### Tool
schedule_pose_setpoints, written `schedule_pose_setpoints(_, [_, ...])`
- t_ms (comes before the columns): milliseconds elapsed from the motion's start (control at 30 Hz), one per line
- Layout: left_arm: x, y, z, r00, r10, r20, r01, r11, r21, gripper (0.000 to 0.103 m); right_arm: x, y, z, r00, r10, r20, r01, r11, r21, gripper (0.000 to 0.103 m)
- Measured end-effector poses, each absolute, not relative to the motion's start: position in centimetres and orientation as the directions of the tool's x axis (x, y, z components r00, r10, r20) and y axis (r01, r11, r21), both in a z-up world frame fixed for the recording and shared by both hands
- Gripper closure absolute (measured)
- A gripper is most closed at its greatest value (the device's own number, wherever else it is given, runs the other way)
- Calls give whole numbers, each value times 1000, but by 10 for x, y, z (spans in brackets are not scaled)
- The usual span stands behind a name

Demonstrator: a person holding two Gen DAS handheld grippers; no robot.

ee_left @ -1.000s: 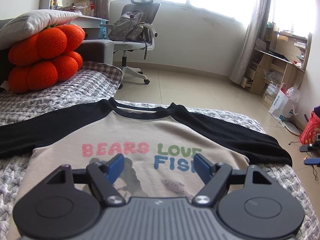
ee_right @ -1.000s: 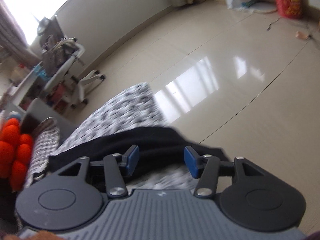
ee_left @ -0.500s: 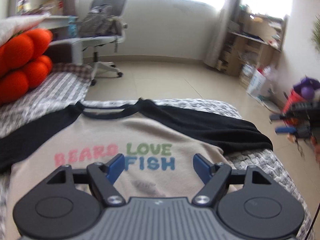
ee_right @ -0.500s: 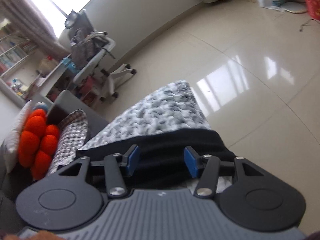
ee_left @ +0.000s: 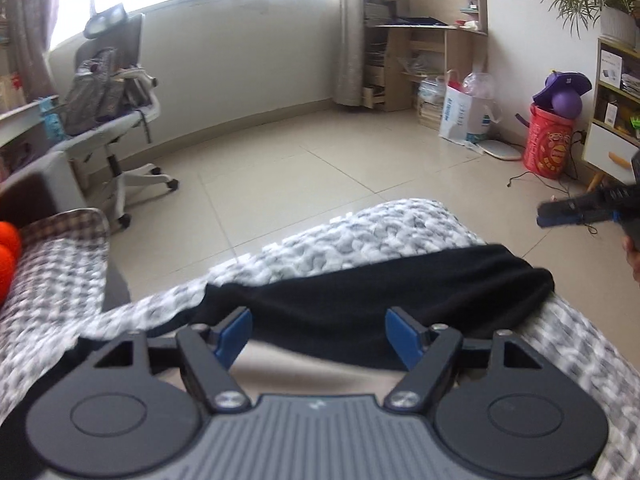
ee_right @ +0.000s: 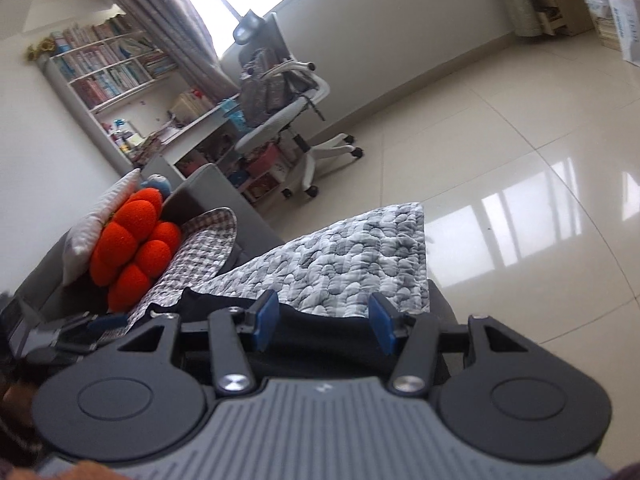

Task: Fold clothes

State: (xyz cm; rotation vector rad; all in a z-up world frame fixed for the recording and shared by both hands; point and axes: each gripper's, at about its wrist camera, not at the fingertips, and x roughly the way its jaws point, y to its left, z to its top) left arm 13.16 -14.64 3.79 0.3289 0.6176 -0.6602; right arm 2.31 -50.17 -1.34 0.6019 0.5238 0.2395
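A shirt with a beige body (ee_left: 312,364) and black sleeves lies flat on a grey-and-white quilt (ee_left: 384,228). In the left wrist view its black right sleeve (ee_left: 400,280) runs across just beyond my left gripper (ee_left: 319,334), which hovers open over the seam with nothing between its blue pads. My right gripper (ee_left: 576,210) shows at the far right edge, past the sleeve end. In the right wrist view my right gripper (ee_right: 324,320) stands open just above the black sleeve (ee_right: 320,336), with the quilt (ee_right: 360,248) ahead. My left gripper (ee_right: 76,330) appears low at the left.
An orange bumpy cushion (ee_right: 132,240) and a white pillow sit on a checked cover (ee_right: 204,240) at the left. A loaded office chair (ee_left: 112,92) stands on the tiled floor. A red bucket (ee_left: 550,140), bags and shelves line the right wall. The quilt edge drops to the floor.
The left view swung right, from the printed chest to the black right sleeve. The right view rolled and turned left, now showing the quilt corner, the cushion and the left gripper. Both stay open.
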Motion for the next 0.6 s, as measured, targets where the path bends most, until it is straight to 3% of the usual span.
schedule_pose_setpoints(333, [198,-191,-3,595,-434,-676,686,712,147,33,27,-525,-65,823,439,-360,-139,771,622,50])
schedule_pose_setpoints(467, [201,-190,-11,583,-485,-652,698,710,96,34,26,-516,-78,816,467,-342,-173,760,626,57])
schedule_pose_setpoints(567, [193,-185,-11,586,-510,-629,701,709,78,48,12,-514,-80,845,444,-298,-179,760,625,67])
schedule_pose_setpoints(600, [189,-185,-11,592,-511,-623,699,710,82,58,7,-516,-80,856,430,-288,-170,760,627,73])
